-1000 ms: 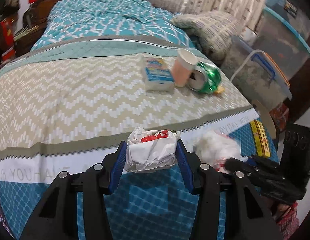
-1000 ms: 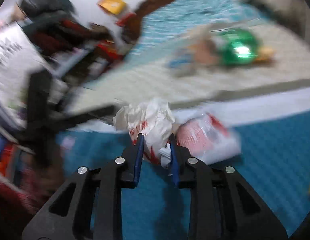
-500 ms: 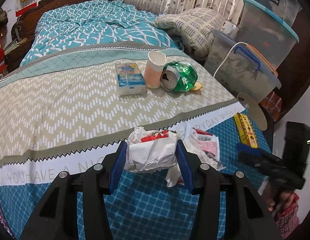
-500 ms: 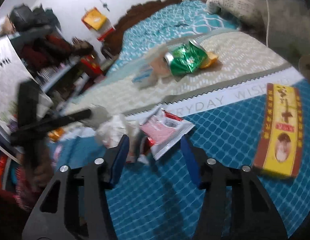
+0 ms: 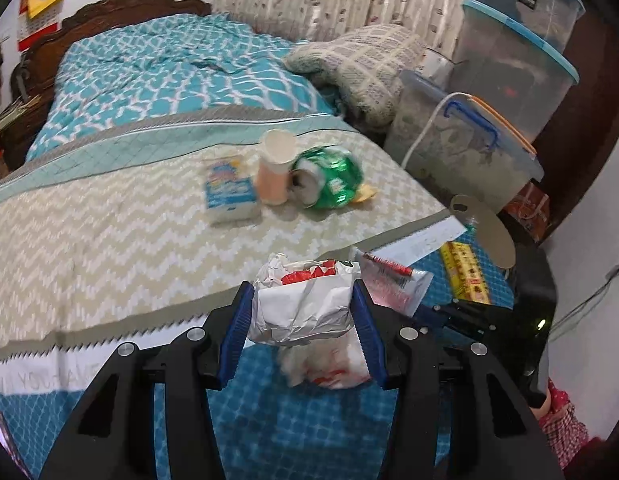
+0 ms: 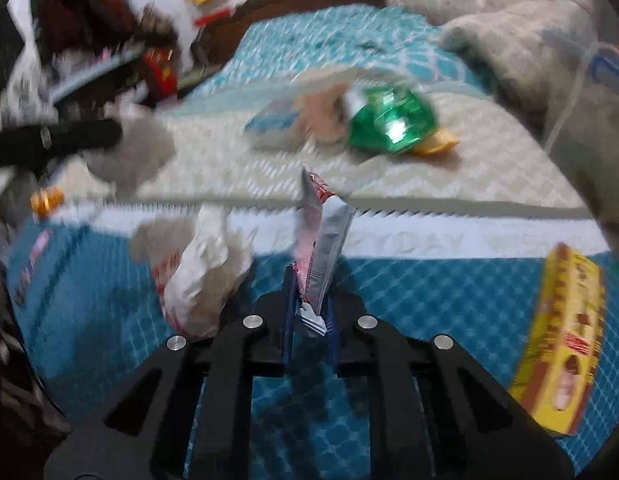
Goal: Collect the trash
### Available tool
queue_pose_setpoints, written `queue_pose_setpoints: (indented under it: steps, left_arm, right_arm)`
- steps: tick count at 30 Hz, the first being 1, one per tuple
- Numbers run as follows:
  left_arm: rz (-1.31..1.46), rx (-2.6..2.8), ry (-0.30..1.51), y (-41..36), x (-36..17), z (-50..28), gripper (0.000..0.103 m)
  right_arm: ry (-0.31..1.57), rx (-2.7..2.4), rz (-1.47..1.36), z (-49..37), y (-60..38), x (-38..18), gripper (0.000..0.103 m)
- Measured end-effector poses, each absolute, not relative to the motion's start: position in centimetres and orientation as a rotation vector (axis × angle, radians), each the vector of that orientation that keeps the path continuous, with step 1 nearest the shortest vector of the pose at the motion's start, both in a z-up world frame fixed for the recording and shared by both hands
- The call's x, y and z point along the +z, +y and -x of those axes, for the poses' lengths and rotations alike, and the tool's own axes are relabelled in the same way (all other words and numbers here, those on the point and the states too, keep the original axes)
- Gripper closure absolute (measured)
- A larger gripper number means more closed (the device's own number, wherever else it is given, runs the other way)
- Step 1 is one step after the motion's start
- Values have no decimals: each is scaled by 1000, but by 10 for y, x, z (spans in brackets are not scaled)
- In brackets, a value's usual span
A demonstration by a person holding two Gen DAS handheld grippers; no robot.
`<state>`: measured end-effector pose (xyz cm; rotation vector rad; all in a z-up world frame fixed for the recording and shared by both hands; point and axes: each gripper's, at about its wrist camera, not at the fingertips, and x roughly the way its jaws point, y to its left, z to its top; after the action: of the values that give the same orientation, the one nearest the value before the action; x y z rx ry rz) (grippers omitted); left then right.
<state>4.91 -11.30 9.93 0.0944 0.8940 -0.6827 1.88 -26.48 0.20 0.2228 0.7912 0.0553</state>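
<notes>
My left gripper [image 5: 302, 294] is shut on a crumpled white paper wad with red print [image 5: 305, 314], held above the blue quilt. Under it lies a second crumpled white-and-red wrapper [image 5: 329, 366], also seen as a crumpled wrapper [image 6: 197, 268] in the right wrist view. My right gripper [image 6: 309, 304] is closing on a red-and-silver snack wrapper [image 6: 323, 236], which stands folded upright between the pads. The same snack wrapper [image 5: 393, 286] shows right of the wad. Further up the bed lie a green can [image 5: 333, 184], a paper cup [image 5: 275, 168] and a blue-and-white carton [image 5: 229, 192].
A long yellow box [image 6: 561, 340] lies on the quilt at the right. Plastic storage tubs [image 5: 469, 152] stand stacked beside the bed, with a grey pillow [image 5: 361, 64] next to them. Cluttered shelves [image 6: 89, 40] are at the far left. A wooden headboard [image 5: 121, 8] ends the bed.
My right gripper let go of the crumpled white wrapper, opened, shifted right and closed on the red-and-silver snack wrapper. My left gripper rose with its paper wad still held.
</notes>
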Motion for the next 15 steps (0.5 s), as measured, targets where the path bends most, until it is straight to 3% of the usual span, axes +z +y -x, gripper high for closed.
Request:
queue_pose_setpoints:
  steps: [6,15]
  left_arm:
    - [-137,-815,888,-185,113,-49,56]
    - [-153,-1118,1046,-389,94,-46,56]
  right_arm:
    - [653,-91,-396,17,-357,31,87]
    - [622,-421,-561,97,-508,13,87]
